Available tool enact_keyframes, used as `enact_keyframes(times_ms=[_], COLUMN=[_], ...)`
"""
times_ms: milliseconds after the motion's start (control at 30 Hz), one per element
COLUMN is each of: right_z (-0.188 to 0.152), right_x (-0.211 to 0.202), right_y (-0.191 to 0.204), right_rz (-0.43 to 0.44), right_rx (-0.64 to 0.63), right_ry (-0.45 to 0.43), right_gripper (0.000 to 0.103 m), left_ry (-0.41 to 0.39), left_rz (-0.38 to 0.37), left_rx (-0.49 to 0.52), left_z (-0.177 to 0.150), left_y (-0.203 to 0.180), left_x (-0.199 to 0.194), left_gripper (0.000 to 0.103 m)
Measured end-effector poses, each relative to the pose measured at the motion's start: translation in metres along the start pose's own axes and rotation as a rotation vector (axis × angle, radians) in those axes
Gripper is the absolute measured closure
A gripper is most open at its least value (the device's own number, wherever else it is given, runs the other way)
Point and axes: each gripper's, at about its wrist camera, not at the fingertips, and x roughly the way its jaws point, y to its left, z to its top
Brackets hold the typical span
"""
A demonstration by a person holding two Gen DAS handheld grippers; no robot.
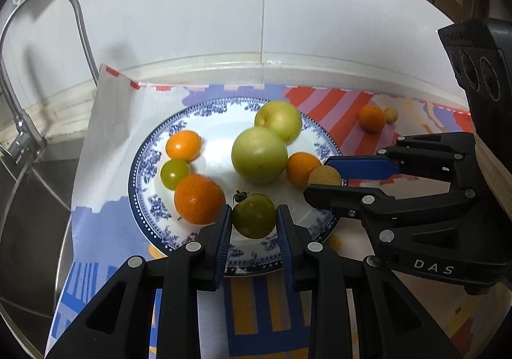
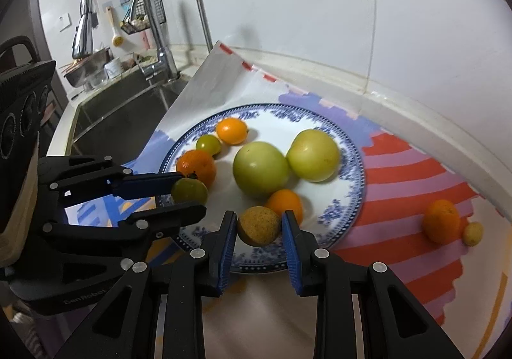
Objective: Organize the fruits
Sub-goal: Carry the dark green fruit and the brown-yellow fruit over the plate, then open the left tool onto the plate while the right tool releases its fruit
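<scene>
Most fruit is on the plate [image 2: 348, 147]. Left tongs [image 1: 254, 218] grip a green tomato [image 1: 253, 216], right tongs [image 2: 259, 226] a tan fruit [image 2: 258, 225] (both over the rim). Orange [image 2: 441, 222] and small yellow fruit [image 2: 473, 233], right of frame, remain.

Dim indoor light, fisheye-warped dark edges.

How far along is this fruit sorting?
Barely begun, it seems. Two fruits, an orange and a small yellow fruit, lie on the cloth. The left hand-held gripper brackets a green tomato, the right a tan fruit. Six remain on the plate.
</scene>
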Motion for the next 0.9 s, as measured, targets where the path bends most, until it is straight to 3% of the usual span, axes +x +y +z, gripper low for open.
enact_keyframes(times_ms=[567, 900], right_z=[0.000, -0.001], right_x=[0.011, 0.005], right_y=[0.002, 0.002], right_rz=[0.011, 0.017], right_rx=[0.005, 0.016], right_ry=[0.017, -0.001], right_gripper=[0.073, 0.072], left_ry=[0.017, -0.023], left_rz=[0.000, 0.054], left_rx=[-0.019, -0.042], left_z=[0.001, 0.002], left_y=[0.003, 0.006], left_x=[0.006, -0.014], left_gripper=[0.074, 0.065])
